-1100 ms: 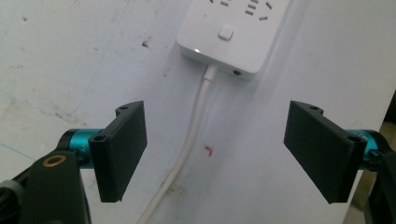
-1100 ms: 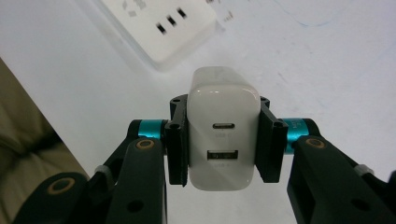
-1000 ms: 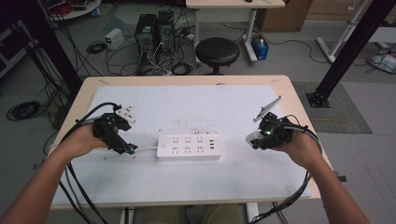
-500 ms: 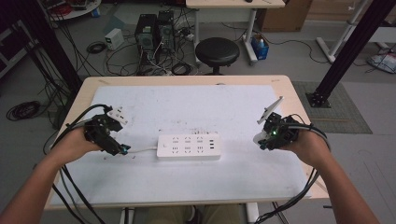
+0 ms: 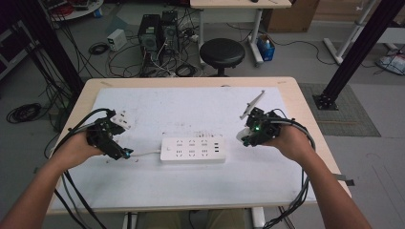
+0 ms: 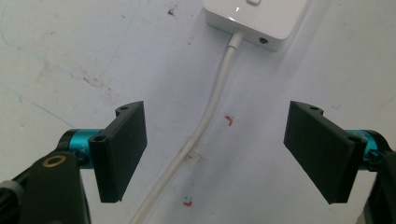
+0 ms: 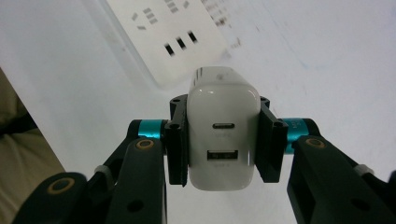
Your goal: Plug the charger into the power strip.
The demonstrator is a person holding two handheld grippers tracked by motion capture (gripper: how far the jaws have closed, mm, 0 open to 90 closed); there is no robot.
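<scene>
Right gripper (image 7: 223, 140) clamps the white charger (image 7: 223, 135) just off the right end of the power strip (image 5: 193, 150), which lies lengthwise mid-table toward the left gripper (image 6: 215, 149), jaws wide astride its cord (image 6: 205, 121).

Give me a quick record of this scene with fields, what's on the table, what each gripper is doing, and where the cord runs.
surface: white table top
main item: white power strip, flat at the table's middle
cord: white cable leaves the strip's end and runs between the left jaws
left gripper: open, jaws either side of the cable, not touching it
right gripper: shut on a white USB charger, ports facing the camera
charger position: held near the strip's right end, not plugged in
</scene>
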